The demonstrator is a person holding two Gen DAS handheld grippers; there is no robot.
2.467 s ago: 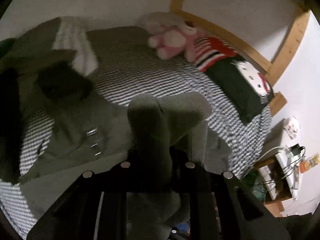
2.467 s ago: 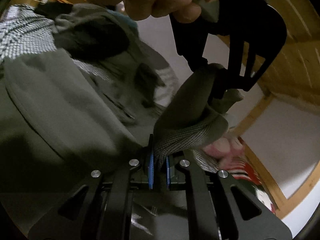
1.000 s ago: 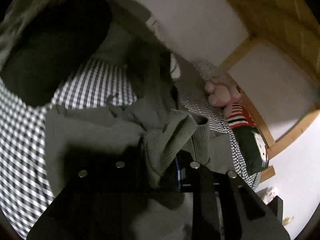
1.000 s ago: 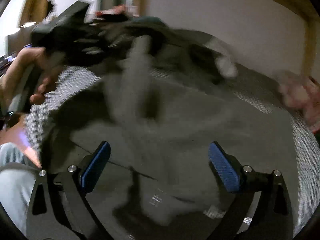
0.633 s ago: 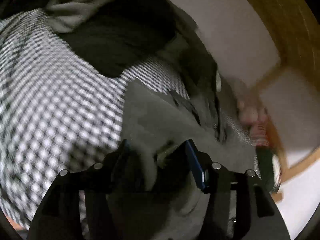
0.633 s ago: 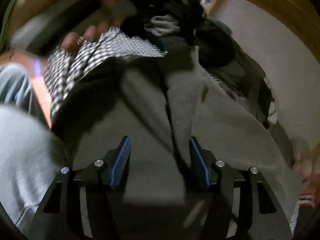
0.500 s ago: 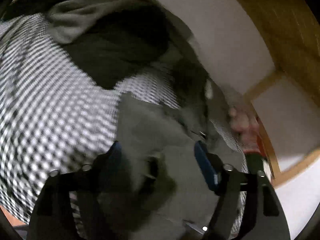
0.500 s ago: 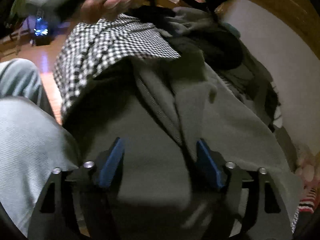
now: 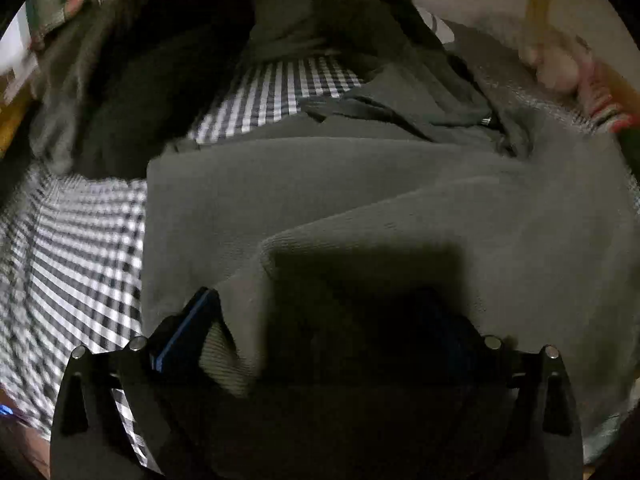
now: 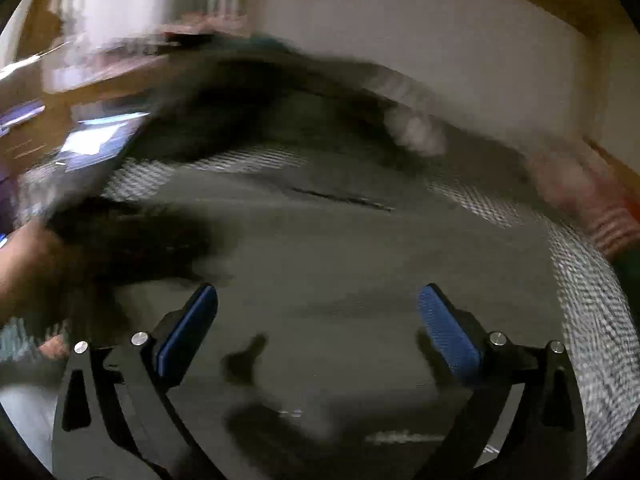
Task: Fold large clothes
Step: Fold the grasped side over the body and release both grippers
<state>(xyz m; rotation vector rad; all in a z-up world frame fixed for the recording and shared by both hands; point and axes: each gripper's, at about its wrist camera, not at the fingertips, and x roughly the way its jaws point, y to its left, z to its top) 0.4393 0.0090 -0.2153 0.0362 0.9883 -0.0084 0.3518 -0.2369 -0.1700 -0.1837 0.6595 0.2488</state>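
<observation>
On the left of the left wrist view, the checked bedsheet [image 9: 76, 256] shows bare beside a dark heap of clothes [image 9: 152, 80] at the top. The grey-green sweater [image 9: 360, 200] lies spread across the middle of the bed, with a ribbed cuff [image 9: 224, 352] lying between the spread fingers of the left gripper [image 9: 324, 320]. Its jaws have just been opening and now stand released, not pressing the cloth. A pink soft toy [image 9: 560, 68] sits at the far right.

The right wrist view is blurred. A hand [image 10: 28, 264] shows at the left edge. The right gripper [image 10: 318, 320] hangs over the sweater [image 10: 340, 248], its jaws having just widened, released, nothing between them.
</observation>
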